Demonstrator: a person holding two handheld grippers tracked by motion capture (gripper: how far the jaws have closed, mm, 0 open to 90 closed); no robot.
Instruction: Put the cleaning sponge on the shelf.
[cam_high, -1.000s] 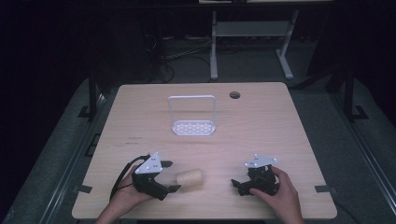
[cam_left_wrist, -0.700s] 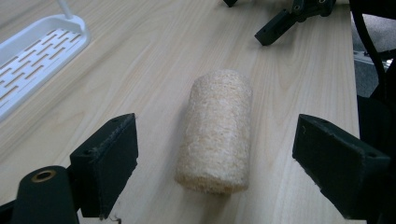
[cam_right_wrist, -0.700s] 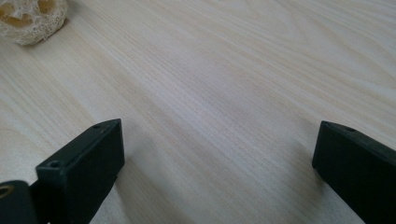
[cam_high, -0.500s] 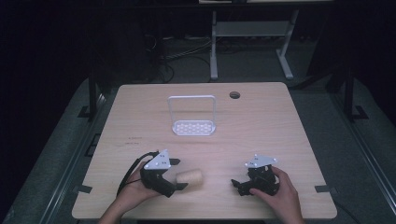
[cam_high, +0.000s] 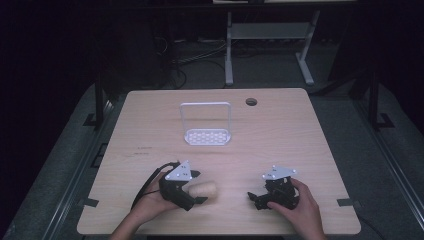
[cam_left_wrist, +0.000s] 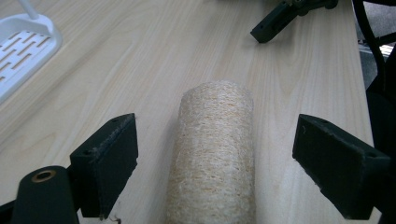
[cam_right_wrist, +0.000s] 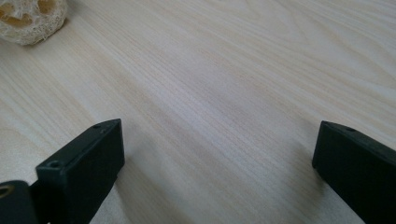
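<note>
Loofah (cam_left_wrist: 212, 154) now lies between left tongs' (cam_left_wrist: 215, 168) parted jaws.

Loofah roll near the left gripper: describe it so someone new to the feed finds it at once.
Start at the wooden table and go to its near edge, left of centre, where the left gripper sits with jaws open. Between those jaws lies the loofah roll, a short cylinder on its side. It is pale tan and coarse-fibred, unlike the white plastic rack farther back.
</note>
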